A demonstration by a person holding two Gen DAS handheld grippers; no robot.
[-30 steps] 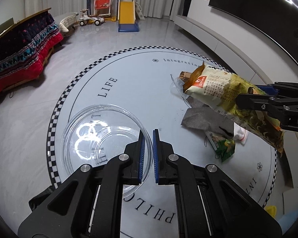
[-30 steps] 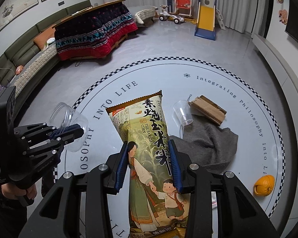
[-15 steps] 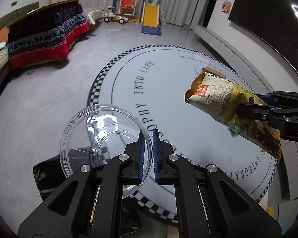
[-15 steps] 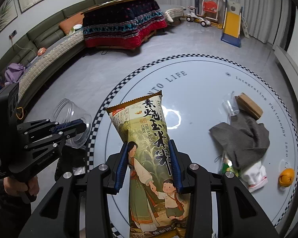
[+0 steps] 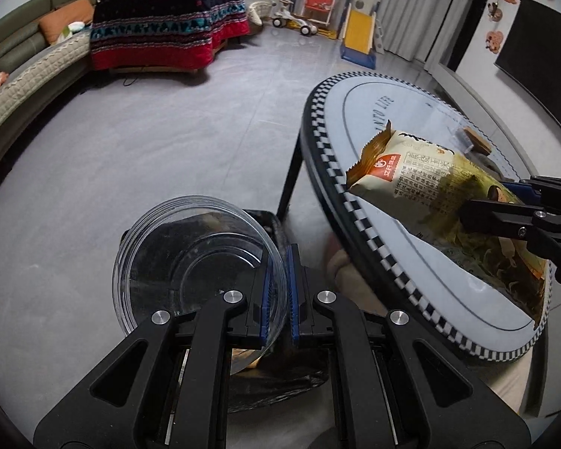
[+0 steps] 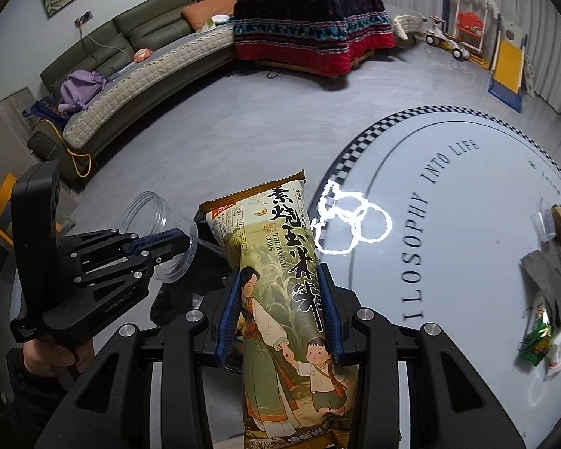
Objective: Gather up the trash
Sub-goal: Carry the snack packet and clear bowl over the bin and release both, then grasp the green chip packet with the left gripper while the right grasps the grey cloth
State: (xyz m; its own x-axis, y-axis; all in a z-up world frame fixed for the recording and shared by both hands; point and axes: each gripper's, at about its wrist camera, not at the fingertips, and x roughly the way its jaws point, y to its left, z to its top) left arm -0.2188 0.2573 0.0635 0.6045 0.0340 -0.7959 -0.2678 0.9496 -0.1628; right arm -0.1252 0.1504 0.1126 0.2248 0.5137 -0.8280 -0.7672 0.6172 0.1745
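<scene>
My left gripper (image 5: 278,295) is shut on the rim of a clear plastic jar (image 5: 194,262), held above a black trash bag (image 5: 280,381) on the floor. The same jar (image 6: 157,235) shows in the right wrist view, at the left gripper's fingertips (image 6: 168,241). My right gripper (image 6: 278,318) is shut on a long baked-corn snack bag (image 6: 276,280). That bag (image 5: 441,194) hangs over the round table's checkered edge (image 5: 355,202) and points toward the trash bag. More trash lies far off on the table: a grey cloth (image 6: 549,280), a green wrapper (image 6: 536,344), a clear cup (image 6: 544,220).
The round table (image 6: 467,224) fills the right side, with one dark leg (image 5: 290,179) beside the trash bag. Grey floor stretches left toward a green sofa (image 6: 131,60) and a blanket-covered low table (image 6: 310,26). Toys stand at the back. A hand (image 6: 52,355) grips the left tool.
Both grippers swept left off the table top to its edge, each carrying its load. The trash bag has come into view below the jar; the trash pile has slid far right.
</scene>
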